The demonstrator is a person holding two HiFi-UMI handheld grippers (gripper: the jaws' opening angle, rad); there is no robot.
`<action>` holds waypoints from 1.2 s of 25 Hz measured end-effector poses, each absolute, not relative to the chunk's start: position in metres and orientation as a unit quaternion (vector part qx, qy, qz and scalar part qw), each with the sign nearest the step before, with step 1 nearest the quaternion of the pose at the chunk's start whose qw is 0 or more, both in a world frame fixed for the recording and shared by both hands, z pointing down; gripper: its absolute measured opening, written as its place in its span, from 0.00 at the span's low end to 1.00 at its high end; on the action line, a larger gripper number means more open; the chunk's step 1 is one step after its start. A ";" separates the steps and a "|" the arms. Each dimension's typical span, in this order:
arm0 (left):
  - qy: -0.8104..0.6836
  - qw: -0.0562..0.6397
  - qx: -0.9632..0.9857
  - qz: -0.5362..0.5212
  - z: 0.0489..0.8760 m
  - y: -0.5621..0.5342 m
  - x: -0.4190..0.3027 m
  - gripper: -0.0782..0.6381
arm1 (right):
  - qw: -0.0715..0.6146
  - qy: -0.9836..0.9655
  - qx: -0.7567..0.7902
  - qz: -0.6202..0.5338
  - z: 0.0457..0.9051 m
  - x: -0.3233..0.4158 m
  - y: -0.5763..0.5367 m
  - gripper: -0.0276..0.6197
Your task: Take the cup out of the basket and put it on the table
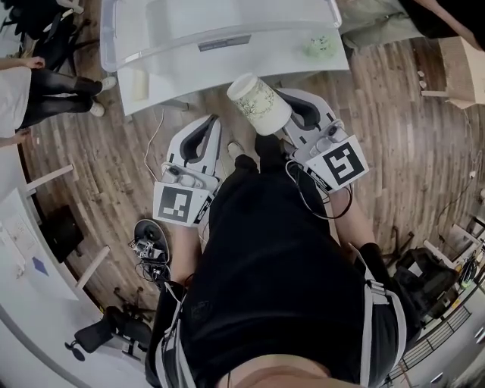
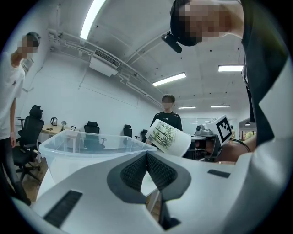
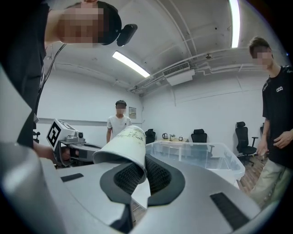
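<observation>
A white cup (image 1: 258,102) with a green bamboo print hangs tilted in the air, base pointing away from me, just in front of the white table (image 1: 189,76). My right gripper (image 1: 286,106) is shut on the wall of the cup (image 3: 122,146) at its rim, the mouth facing the gripper (image 3: 143,162). The clear plastic basket (image 1: 220,23) stands on the table beyond the cup. My left gripper (image 1: 206,121) is level with the right one, to its left, and its pads meet with nothing between them (image 2: 146,155). From the left gripper view the cup (image 2: 168,137) shows at the right.
A small green thing (image 1: 320,47) lies on the table's right end. A person in black (image 2: 167,114) stands behind the basket (image 2: 82,146), another at the left (image 1: 45,91). Office chairs (image 1: 114,330) and gear ring the wooden floor.
</observation>
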State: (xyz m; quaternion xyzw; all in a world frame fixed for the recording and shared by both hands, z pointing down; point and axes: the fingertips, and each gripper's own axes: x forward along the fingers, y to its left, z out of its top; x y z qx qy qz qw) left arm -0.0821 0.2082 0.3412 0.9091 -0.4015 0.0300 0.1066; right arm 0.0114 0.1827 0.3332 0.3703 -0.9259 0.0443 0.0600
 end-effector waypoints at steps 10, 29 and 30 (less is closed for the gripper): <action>-0.404 0.095 0.909 0.038 0.332 0.223 -0.038 0.13 | 0.041 -0.929 0.369 0.007 0.312 0.047 0.199 0.08; -0.413 0.100 0.904 0.032 0.329 0.248 0.018 0.13 | 0.044 -0.935 0.349 0.040 0.333 0.101 0.243 0.08; -0.413 0.098 0.905 0.032 0.328 0.249 0.018 0.13 | 0.045 -0.935 0.350 0.038 0.333 0.101 0.243 0.08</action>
